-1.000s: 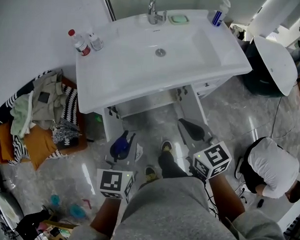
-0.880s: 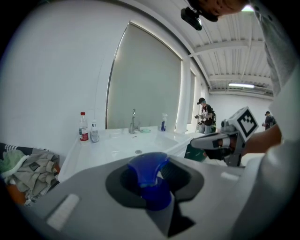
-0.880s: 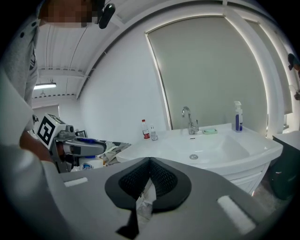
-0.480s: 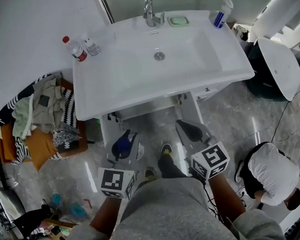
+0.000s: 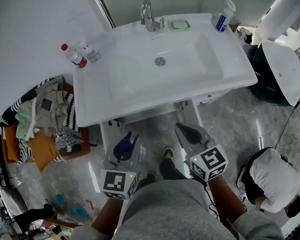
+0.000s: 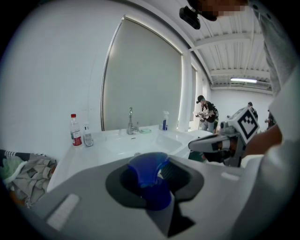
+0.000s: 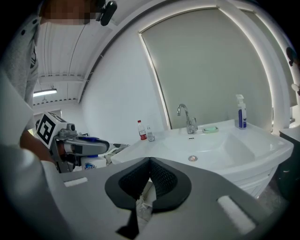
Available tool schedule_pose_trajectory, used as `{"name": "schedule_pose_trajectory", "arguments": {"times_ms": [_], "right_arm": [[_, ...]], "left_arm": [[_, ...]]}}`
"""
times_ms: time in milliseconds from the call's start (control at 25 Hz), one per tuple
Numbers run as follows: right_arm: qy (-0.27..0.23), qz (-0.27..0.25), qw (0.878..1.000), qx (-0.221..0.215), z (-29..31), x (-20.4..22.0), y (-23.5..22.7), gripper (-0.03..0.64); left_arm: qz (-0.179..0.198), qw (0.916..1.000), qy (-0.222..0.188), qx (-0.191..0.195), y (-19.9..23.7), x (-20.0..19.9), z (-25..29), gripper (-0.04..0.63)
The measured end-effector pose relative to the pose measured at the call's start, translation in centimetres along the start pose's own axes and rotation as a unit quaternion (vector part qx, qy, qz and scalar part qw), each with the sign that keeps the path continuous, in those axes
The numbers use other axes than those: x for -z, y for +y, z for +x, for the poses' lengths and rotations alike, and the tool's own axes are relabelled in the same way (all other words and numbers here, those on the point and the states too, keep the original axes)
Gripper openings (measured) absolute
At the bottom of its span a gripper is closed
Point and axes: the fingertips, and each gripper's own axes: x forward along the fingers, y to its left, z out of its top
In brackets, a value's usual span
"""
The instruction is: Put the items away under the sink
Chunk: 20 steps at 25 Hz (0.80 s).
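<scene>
Both tools have come a little nearer to the sink [image 5: 116, 91]. The left tool [image 5: 124, 146] is clamped on a blue-capped bottle [image 6: 149, 180], just before the open cabinet [image 5: 152, 117]. The right tool [image 5: 190, 134] is closed, seemingly empty. Placing inside should follow.

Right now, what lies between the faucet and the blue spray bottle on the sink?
A green soap dish lies there, nearer the faucet than the spray bottle. The head view shows it.
</scene>
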Motion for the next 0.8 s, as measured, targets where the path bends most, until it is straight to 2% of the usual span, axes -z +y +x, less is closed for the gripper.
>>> {"name": "schedule_pose_trajectory", "arguments": {"times_ms": [360, 520, 800], "right_arm": [[0.001, 0.008, 1.000, -0.019, 1.5, 0.0, 0.0, -0.005], [0.004, 0.010, 1.000, -0.016, 2.2, 0.3, 0.2, -0.005], [0.014, 0.018, 1.000, 0.015, 3.4, 1.9, 0.1, -0.005]], "left_arm": [[0.006, 0.9999, -0.006, -0.007, 0.1, -0.2, 1.4, 0.094], [0.016, 0.9998, -0.007, 0.006, 0.2, -0.3, 2.3, 0.094], [0.027, 0.9987, -0.002, 0.044, 0.2, 1.4, 4.2, 0.094]]}}
